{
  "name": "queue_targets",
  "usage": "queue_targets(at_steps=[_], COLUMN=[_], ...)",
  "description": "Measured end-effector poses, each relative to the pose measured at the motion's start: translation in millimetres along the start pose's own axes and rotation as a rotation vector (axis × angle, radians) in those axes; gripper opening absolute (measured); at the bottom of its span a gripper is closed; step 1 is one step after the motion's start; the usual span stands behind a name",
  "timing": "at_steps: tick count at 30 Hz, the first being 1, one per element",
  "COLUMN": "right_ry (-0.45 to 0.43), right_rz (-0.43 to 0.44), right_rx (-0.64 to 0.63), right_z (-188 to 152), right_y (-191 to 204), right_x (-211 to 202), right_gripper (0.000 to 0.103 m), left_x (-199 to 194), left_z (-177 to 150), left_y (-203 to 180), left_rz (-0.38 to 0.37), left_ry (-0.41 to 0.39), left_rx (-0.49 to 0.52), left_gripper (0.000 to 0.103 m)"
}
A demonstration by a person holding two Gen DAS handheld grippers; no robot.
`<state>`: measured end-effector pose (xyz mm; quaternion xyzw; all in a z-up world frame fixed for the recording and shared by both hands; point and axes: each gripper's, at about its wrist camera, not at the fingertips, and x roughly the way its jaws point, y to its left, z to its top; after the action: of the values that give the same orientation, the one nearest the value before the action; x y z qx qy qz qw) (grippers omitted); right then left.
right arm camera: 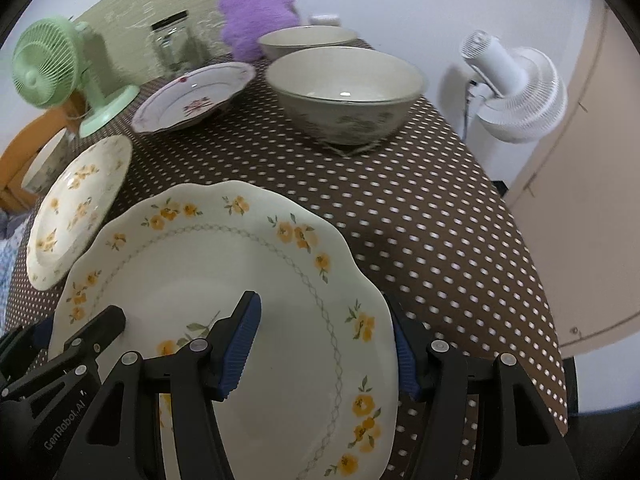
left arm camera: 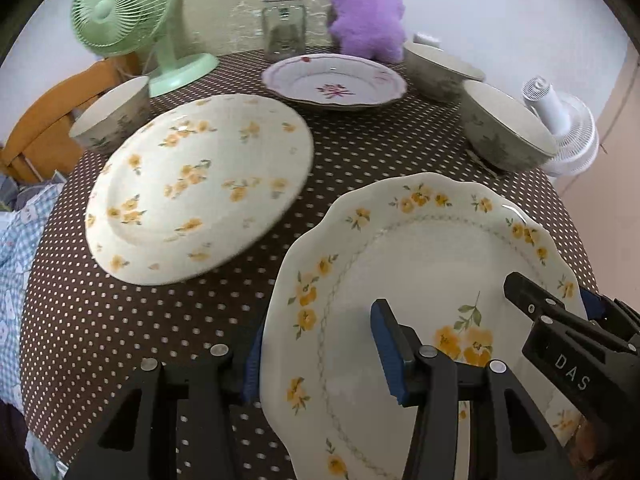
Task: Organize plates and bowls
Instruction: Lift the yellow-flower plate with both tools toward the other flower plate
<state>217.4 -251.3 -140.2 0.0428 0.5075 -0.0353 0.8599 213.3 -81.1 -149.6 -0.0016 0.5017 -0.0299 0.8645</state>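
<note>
A large scalloped plate with yellow flowers (left arm camera: 420, 280) (right arm camera: 224, 280) lies at the near edge of the dotted table. My left gripper (left arm camera: 316, 352) straddles its left rim, one finger under, one on top, jaws wide apart. My right gripper (right arm camera: 328, 344) straddles its right rim the same way and shows in the left wrist view (left arm camera: 552, 320). A second yellow-flower plate (left arm camera: 200, 184) (right arm camera: 76, 204) lies to the left. A pink-flower plate (left arm camera: 332, 80) (right arm camera: 196, 96) sits farther back. Two grey bowls (left arm camera: 504, 124) (right arm camera: 344, 88) (left arm camera: 436, 64) (right arm camera: 304, 40) stand at the right, a third bowl (left arm camera: 112, 112) at the left.
A green desk fan (left arm camera: 132, 24) (right arm camera: 52, 72), a glass jar (left arm camera: 284, 20) (right arm camera: 176, 44) and a purple plush (left arm camera: 368, 16) (right arm camera: 256, 8) stand along the back. A white fan (left arm camera: 560, 128) (right arm camera: 516, 84) stands beyond the right table edge. A wooden chair (left arm camera: 48, 112) is at the left.
</note>
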Motion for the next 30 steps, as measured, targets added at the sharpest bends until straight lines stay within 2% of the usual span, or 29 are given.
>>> queue_targets(at_steps=[6,13,19,30], right_ry=[0.016,0.028,0.045,0.057], right_rz=[0.018,0.015,-0.005,-0.053], right_rx=[-0.059,-0.103,-0.081,-0.030], right_z=[8.2,13.9,15.5,11.1], right_y=[16.5,26.2,25.9,14.9], right_x=[8.1,16.7,20.2,13.6], right_gripper=[0.062,0.062,0.061,0.062], left_x=[3.7,10.0,14.4,15.7], left_z=[2.5,6.5,3.1,0.7], left_y=[13.8,21.8,23.1,11.3], left_rz=[0.022,0.011,-0.017,-0.088], left_ry=[0.010,0.031,0.059,0.078], left_rx=[-0.031,-0.043,-0.062,0.014], left_gripper=[0.049,0.049,0.050,0.050])
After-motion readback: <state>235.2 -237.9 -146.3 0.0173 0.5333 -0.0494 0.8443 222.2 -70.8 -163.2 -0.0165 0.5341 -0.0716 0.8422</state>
